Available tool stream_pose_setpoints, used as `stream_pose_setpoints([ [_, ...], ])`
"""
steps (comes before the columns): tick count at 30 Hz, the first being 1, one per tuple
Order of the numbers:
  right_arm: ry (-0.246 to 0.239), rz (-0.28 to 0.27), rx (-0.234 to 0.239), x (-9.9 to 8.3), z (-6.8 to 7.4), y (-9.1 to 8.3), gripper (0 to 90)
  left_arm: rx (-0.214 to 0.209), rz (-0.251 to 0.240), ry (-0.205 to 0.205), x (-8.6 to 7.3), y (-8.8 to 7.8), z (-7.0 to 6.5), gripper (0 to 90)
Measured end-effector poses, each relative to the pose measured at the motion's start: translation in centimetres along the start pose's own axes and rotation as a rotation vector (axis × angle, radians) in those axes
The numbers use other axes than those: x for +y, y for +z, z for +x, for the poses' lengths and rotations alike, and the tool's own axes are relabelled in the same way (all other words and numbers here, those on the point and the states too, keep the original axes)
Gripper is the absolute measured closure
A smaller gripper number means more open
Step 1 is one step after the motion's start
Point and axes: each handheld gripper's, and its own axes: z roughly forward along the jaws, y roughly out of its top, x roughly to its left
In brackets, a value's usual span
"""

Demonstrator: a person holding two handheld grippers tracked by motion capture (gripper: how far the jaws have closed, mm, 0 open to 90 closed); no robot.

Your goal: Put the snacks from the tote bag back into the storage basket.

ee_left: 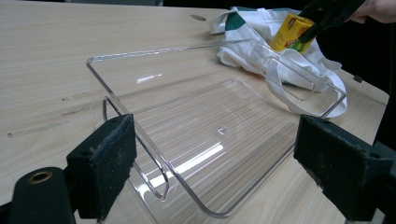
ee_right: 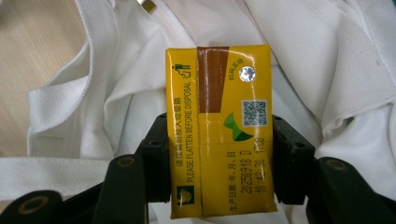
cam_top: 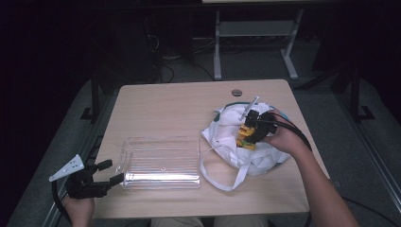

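Observation:
A yellow drink carton sits between the jaws of my right gripper, which is shut on it, both pads pressing its sides. In the high view that gripper holds the carton over a white cloth bag at the table's right. The left gripper view shows the carton lifted above the bag. My left gripper stands open at the table's front left corner, its pads on either side of the near end of a clear plastic tray.
The clear tray lies empty on the wooden table. The bag's long strap loops toward the front edge beside the tray. A round grommet hole sits near the far edge. Table legs and cables stand beyond.

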Motion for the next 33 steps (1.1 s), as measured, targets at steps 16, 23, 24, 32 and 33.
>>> stream_pose_setpoints([
  [16,-0.040,0.051,-0.024,0.6,0.4,-0.3,50.5,0.000,-0.012,0.006,0.0,-0.2,0.0,12.8],
  [23,-0.034,0.061,-0.035,0.6,0.0,-1.2,50.6,0.004,-0.013,0.004,0.0,-0.3,0.0,12.7],
  [24,-0.031,0.060,-0.034,0.5,0.0,-1.4,50.7,0.005,-0.014,0.002,0.0,-0.3,0.0,12.7],
  [32,-0.015,0.049,-0.043,0.3,-0.3,-3.2,50.7,0.004,-0.015,0.001,0.0,-0.3,0.1,12.8],
  [33,-0.017,0.045,-0.045,0.3,-0.4,-3.6,50.7,0.004,-0.015,0.002,0.0,-0.3,0.1,12.7],
])
